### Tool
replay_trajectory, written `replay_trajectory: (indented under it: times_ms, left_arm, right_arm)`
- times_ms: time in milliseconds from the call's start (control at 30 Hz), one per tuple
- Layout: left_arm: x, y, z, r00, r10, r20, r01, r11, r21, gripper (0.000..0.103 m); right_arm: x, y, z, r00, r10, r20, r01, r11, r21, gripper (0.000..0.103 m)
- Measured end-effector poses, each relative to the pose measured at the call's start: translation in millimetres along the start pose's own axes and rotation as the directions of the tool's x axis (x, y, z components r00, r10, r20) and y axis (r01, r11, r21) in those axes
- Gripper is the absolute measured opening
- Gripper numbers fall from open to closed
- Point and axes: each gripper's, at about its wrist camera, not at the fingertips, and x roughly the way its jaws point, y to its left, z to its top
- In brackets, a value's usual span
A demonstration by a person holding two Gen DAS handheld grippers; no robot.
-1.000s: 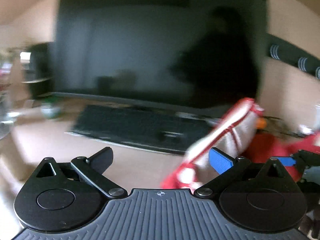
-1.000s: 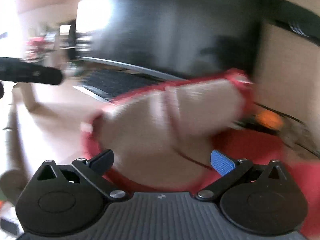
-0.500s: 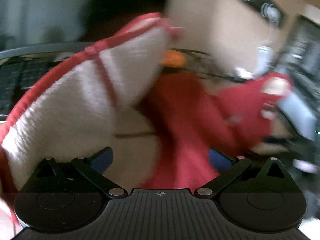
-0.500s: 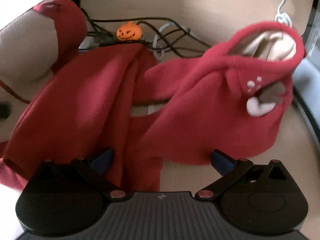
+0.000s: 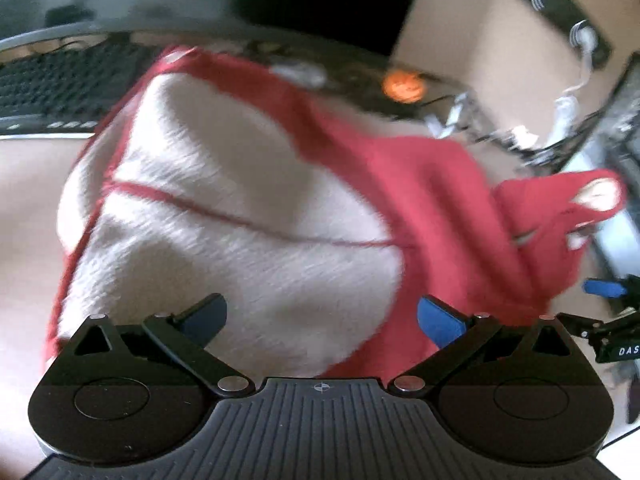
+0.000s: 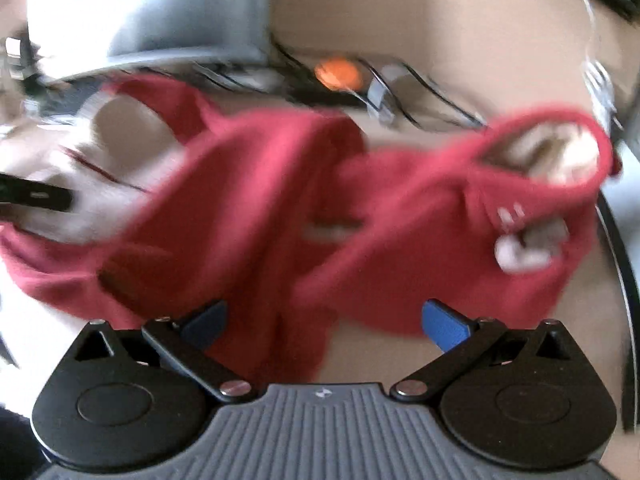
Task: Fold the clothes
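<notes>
Though motion blur smears both views, the black keyboard shows far left, cut off by the frame, and the red fleece garment with cream lining lies rumpled across the tan desk. The left gripper and right gripper hang spread wide over it, holding nothing. A small orange pumpkin figure sits among cables behind.

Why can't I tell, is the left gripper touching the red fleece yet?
Cannot tell. In the left wrist view the left gripper is open with the red fleece between its fingers, but blur hides any contact.
</notes>
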Motion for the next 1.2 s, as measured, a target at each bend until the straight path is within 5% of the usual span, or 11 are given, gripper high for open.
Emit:
replay_trajectory:
  times_ms: [267,467,733,867,967,1100,1200]
  left_arm:
    - [26,-6,5,0.999,0.03,-0.031,-0.032,0.999,-0.041,0.103]
    - [27,1,1,0.999,0.023,-0.04,-0.026,0.997,-0.079,0.103]
    - [34,-6,5,0.995,0.058,-0.079,-0.061,0.998,-0.034,0.103]
    - [37,-12,5,0.993,0.071,-0.091,-0.068,0.997,0.041,0.103]
    - [38,-13,7,0.993,0.067,-0.092,-0.062,0.996,0.059,0.103]
    - [37,-30,11,0.993,0.02,-0.119,0.0,0.986,0.166,0.103]
    - [35,-53,9,0.986,-0.06,-0.153,0.104,0.95,0.295,0.103]
  right_arm:
    - [-26,32,7,0.987,0.158,0.009,-0.153,0.964,-0.216,0.103]
    - [-22,-10,98,0.974,-0.015,0.227,0.029,0.998,-0.056,0.103]
    - [-17,-64,210,0.865,-0.264,0.427,0.197,0.961,0.195,0.103]
    - [-14,-55,163,0.943,-0.061,0.328,0.034,0.996,0.087,0.103]
    - [-18,-34,117,0.959,0.161,0.232,-0.147,0.986,-0.078,0.103]
    - [-25,-14,68,0.983,0.094,0.158,-0.063,0.979,-0.193,0.103]
    - [-15,-36,52,0.993,0.006,0.121,0.0,0.999,-0.049,0.103]
